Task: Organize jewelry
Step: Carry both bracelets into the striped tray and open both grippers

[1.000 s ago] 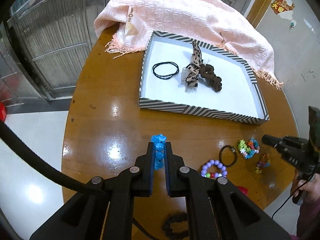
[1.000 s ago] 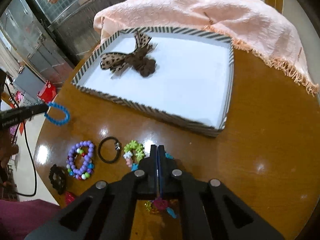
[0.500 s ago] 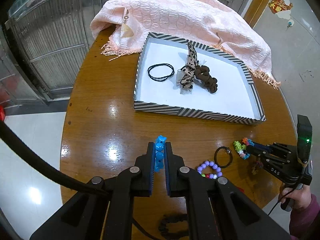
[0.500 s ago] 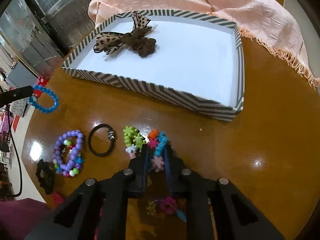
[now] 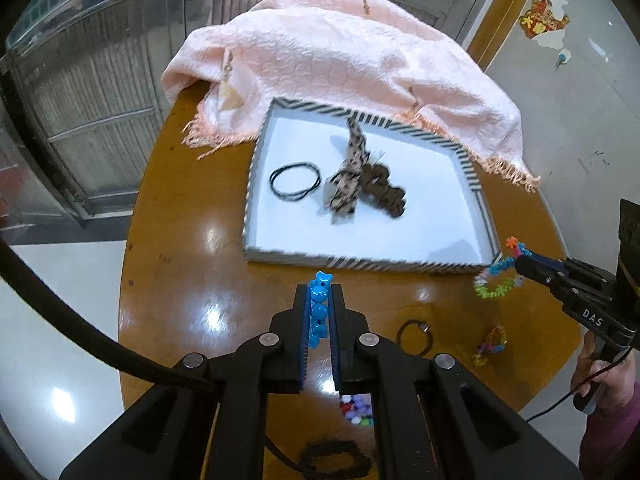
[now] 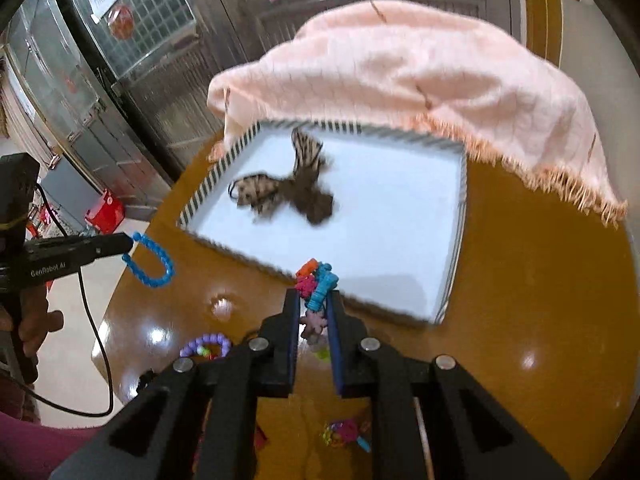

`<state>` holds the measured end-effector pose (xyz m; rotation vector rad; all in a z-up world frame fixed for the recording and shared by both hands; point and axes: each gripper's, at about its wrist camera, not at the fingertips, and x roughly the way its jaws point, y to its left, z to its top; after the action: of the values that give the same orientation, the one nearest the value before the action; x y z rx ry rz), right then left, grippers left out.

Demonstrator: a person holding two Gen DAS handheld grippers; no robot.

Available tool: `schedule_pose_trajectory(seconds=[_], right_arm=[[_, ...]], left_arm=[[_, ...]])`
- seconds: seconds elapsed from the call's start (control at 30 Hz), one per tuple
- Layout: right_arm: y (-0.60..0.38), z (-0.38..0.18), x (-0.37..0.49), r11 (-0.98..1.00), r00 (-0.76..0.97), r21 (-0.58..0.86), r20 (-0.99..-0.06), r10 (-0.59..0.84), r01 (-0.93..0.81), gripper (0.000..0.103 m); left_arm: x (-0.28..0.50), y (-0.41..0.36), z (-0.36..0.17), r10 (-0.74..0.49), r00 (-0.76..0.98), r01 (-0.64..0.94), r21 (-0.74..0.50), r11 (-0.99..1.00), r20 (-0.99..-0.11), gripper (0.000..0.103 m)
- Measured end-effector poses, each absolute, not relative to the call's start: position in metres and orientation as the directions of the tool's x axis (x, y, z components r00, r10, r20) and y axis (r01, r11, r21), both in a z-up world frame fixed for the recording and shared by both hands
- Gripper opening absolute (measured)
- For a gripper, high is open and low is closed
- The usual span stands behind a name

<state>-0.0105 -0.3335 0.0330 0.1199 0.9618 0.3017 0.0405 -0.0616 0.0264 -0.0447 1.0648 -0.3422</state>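
1. Setting: round, glossy brown wooden table (image 5: 180, 280); tiled floor and metal grilles behind; quilted pink cloth (image 5: 340, 64) with fringe draped over the far edge.
2. Tray (image 5: 360, 262): shallow, rectangular, white floor, black-and-white striped rim. Holds a thin black hair tie (image 5: 295, 181), a spotted fabric bow (image 5: 348, 176) and a brown ruffled scrunchie (image 5: 386, 192).
3. Left hand-held gripper (image 5: 319, 312): clamped on a blue bead bracelet (image 5: 319, 312), smooth round beads, held clear of the table just before the tray's near rim.
4. Right hand-held gripper (image 6: 314, 312): clamped on a multicolour flower-bead bracelet (image 6: 316, 284), knobbly plastic, at the tray's near right corner.
5. Still on the table: purple bead bracelet (image 6: 206, 346), black ring tie (image 5: 414, 334), small colourful trinket (image 5: 490, 344), dark scrunchie (image 5: 332, 456).
6. Handling note: carry each bracelet over the rim before releasing, onto bare white floor, apart from the fabric items, so the beads lie flat.
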Motion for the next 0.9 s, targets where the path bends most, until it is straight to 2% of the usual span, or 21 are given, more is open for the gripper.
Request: schedule_pose_trajectory(seconds=[0.4, 0.9], right_arm=[[-0.344, 0.05, 0.03, 0.956, 0.583, 0.232, -0.758, 0.292, -0.178, 0.013], [-0.355, 0.029, 0.093, 0.955, 0.554, 0.246, -0.778, 0.297, -0.166, 0.013]], left_arm=[[0.077, -0.08, 0.05, -0.351, 0.448, 0.285, -0.241, 0.928, -0.822, 0.008], [0.118, -0.104, 0.043, -0.315, 0.446, 0.275, -0.207, 0.939, -0.838, 0.008]])
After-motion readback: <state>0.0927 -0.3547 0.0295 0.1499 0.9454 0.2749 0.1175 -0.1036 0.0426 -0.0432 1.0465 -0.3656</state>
